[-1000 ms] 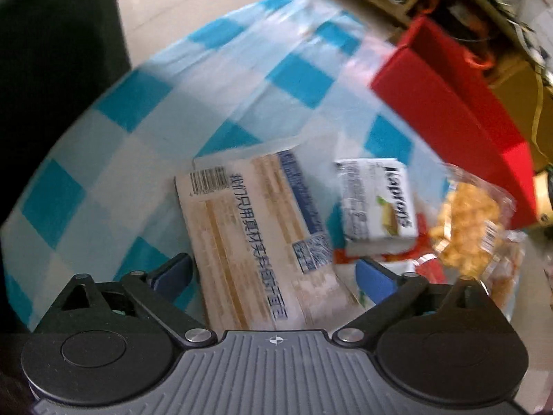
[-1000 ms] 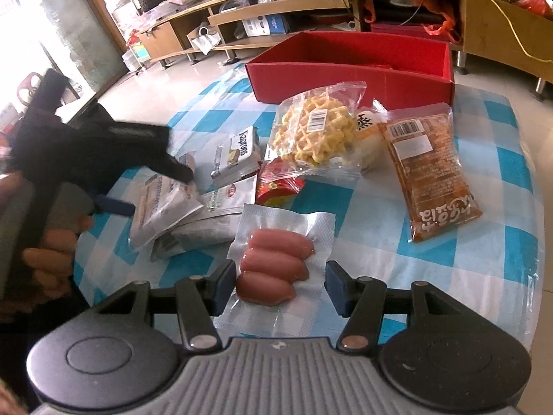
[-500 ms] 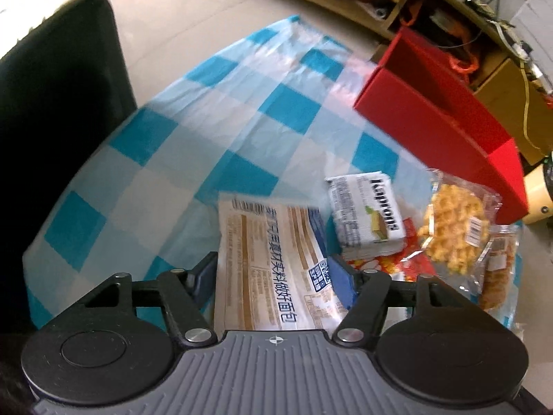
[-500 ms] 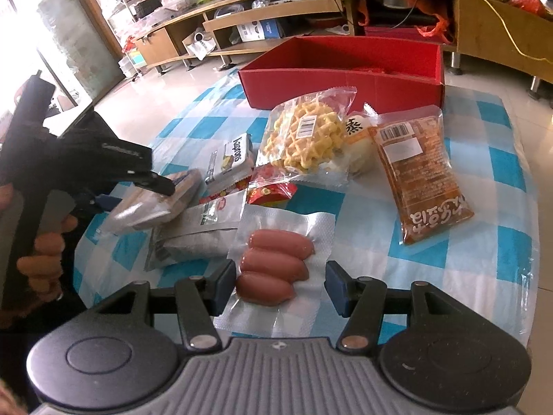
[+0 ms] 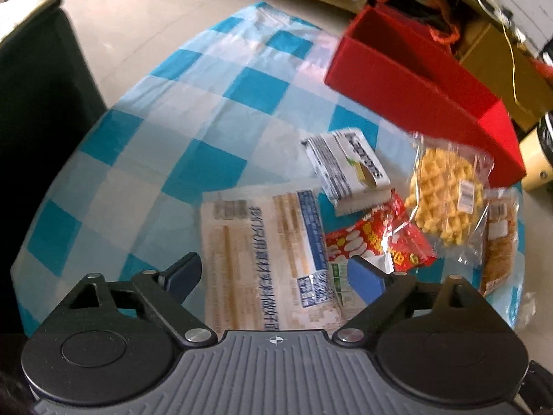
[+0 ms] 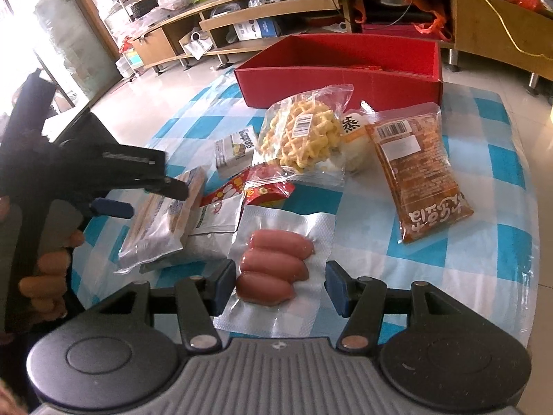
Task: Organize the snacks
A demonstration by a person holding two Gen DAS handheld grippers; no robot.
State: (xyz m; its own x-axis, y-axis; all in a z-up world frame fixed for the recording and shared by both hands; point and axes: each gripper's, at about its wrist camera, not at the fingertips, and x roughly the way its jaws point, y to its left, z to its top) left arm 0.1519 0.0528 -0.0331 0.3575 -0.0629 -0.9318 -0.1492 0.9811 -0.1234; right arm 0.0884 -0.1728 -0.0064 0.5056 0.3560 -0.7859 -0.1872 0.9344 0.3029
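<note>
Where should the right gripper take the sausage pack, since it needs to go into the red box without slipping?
Probably across the sausage pack where the three sausages bulge, coming straight down from above. It lies flat on the checked cloth, and its film edges are thin. The right gripper is open astride it.

The cloth [image 6: 490, 159] on the surface has blue and white checks. The box [image 6: 345, 79] at the far side is plain red. The waffle [image 6: 304, 138] is yellow in a clear bag, the sausages [image 6: 273, 263] are pink in a silvery pack, and the noodle bag [image 6: 418, 180] is orange-brown. The bread pack [image 5: 262, 259] looks beige with blue print, though blurred.
</note>
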